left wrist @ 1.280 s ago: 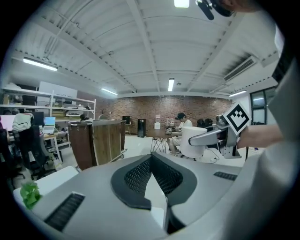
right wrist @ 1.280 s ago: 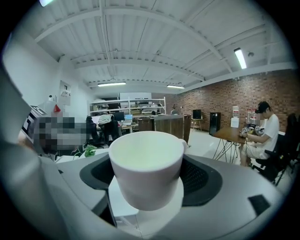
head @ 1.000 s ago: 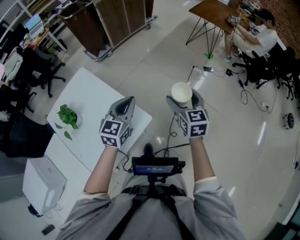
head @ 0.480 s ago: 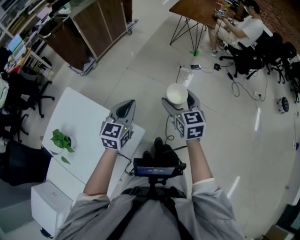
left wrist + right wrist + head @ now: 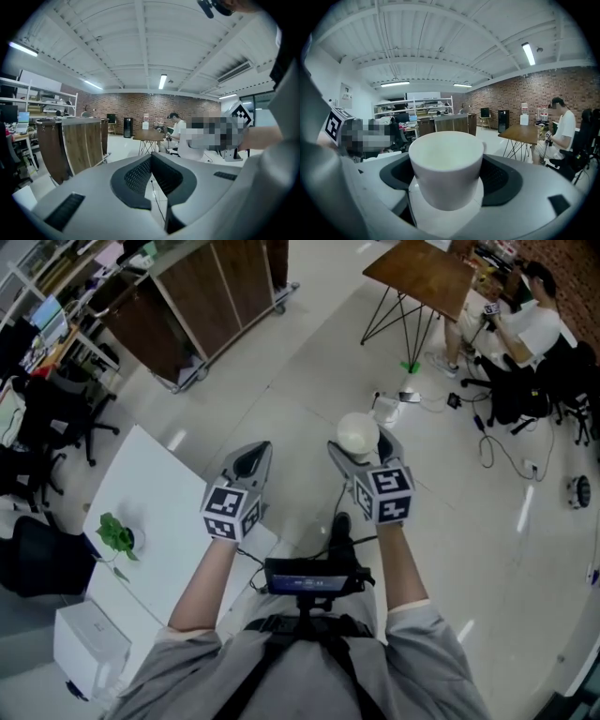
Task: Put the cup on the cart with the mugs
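**White cup riding in the right tongs over open floor**

The person is standing on a glossy pale floor (image 5: 309, 381) with both tools held out in front. The right tongs (image 5: 363, 443) are gripping a white cup (image 5: 446, 164) by its sides. Their jaws are standing wide around it, with the dark pads pressing on either flank. The cup is sitting upright, mouth up, in the air and resting on no furniture. The right gripper view is showing a small nub of handle (image 5: 484, 146) at the cup's right rim, where the head view is giving only the round white top.

The left tongs (image 5: 250, 456) are closed with nothing in them. The left gripper view is showing the pad tips meeting, with bare floor and a thin cable (image 5: 156, 203) visible through the gap behind them.

Only the head view is giving the layout. A white surface (image 5: 159, 493) is lying below the left arm and carrying a small green plant (image 5: 112, 533). A wheeled wooden cabinet (image 5: 202, 296) is standing well beyond it, and its load is too small to tell. A wooden table (image 5: 422, 268) on thin dark legs is standing to the upper right, with a seated person (image 5: 536, 329) beside it. The gripper views are adding a brick back wall (image 5: 140, 101) and a ribbed white ceiling (image 5: 417, 42).
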Available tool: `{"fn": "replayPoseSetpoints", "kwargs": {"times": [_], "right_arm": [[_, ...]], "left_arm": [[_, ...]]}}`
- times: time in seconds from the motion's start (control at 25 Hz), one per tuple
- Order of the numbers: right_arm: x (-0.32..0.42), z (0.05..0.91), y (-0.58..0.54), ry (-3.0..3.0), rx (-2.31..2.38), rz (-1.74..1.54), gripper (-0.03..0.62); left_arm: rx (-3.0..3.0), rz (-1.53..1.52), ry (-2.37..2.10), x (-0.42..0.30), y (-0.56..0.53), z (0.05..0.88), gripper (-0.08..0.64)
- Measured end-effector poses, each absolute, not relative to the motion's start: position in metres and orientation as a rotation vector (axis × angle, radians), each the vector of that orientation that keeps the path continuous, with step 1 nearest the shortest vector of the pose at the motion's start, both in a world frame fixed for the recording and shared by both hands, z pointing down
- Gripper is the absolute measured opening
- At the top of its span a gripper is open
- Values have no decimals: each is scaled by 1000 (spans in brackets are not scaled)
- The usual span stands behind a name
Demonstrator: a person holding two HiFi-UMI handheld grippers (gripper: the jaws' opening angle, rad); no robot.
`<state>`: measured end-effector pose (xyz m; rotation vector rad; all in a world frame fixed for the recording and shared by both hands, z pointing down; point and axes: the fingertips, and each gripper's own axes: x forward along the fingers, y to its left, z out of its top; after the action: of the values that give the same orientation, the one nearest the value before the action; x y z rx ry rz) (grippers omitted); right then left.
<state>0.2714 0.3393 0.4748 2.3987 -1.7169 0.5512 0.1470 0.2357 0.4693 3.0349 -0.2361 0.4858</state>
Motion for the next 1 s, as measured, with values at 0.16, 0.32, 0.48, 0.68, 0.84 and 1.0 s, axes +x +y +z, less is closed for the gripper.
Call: {"fn": "replayPoseSetpoints", "kwargs": {"times": [0.16,0.32,0.48,0.68,0.84,1.0], "right_arm": [[329,476,324,-1793,2336,543,428],[366,475,309,-1865,2253,547,428],[400,465,289,-1951,2199,517,428],[425,467,261,-2016,2121,490,428],[440,461,225,-2075,2069,504,428],[453,462,184,-2123,1997,491,428]], "left_arm": [[3022,495,-330,204,221,474,0],[2998,495,-404,243,215,473,0],[2996,507,-475,280,204,469,0],[2993,516,-534,307,184,465,0],[2984,513,-589,323,154,460,0],[2957,491,-665,332,114,461,0]]}}
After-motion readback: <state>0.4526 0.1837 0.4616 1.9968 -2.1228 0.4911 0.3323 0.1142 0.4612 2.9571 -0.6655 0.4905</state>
